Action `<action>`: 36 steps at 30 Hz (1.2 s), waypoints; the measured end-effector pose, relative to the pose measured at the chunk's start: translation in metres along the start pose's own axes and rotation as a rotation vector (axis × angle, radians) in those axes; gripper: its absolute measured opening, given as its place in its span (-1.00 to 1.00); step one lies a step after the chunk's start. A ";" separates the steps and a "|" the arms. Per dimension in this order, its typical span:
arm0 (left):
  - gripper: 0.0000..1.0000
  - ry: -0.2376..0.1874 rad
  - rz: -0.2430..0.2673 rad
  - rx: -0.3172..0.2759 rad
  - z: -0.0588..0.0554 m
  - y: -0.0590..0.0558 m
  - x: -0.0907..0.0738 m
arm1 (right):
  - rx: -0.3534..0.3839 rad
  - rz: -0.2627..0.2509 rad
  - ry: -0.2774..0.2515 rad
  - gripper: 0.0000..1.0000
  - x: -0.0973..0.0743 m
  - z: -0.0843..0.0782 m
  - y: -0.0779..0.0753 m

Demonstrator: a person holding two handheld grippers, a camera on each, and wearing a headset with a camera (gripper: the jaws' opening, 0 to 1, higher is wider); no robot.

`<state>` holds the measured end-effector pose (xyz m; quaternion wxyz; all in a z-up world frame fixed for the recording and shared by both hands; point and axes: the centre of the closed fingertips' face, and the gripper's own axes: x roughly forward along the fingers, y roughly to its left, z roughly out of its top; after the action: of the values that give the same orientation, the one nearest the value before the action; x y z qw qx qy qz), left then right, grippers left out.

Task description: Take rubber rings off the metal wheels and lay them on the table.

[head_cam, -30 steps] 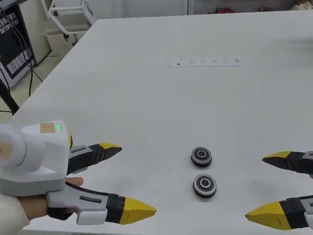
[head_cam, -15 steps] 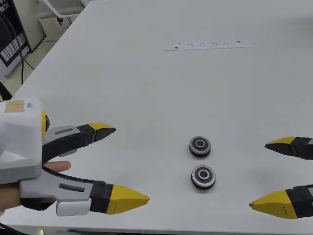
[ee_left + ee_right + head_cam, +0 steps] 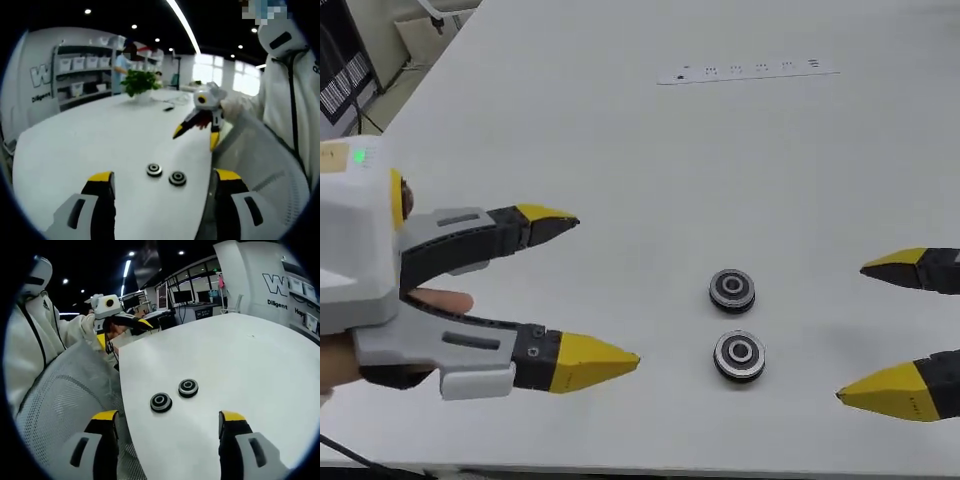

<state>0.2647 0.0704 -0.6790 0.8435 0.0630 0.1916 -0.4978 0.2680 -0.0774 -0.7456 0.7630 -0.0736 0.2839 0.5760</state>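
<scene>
We see white table under everything. Left gripper hovers left of near wheel, jaws spread wide, empty. Right gripper hovers right of near wheel, jaws spread, empty. Power strip lies well beyond it. Far wheel lies just beyond near wheel, apart. Both wheels lie flat, rubber rings on.

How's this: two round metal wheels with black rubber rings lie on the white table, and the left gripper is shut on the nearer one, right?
Not quite: the head view shows the left gripper open, clear of both round metal wheels with black rubber rings, which lie on the white table.
</scene>
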 end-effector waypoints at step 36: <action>-0.01 -0.029 -0.132 0.115 0.003 -0.022 0.087 | -0.073 0.131 -0.056 0.00 0.038 0.001 0.013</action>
<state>0.2844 -0.0122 -0.7078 0.8066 0.0915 0.1544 -0.5631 0.2636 -0.0404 -0.7616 0.7282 -0.0666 0.2457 0.6364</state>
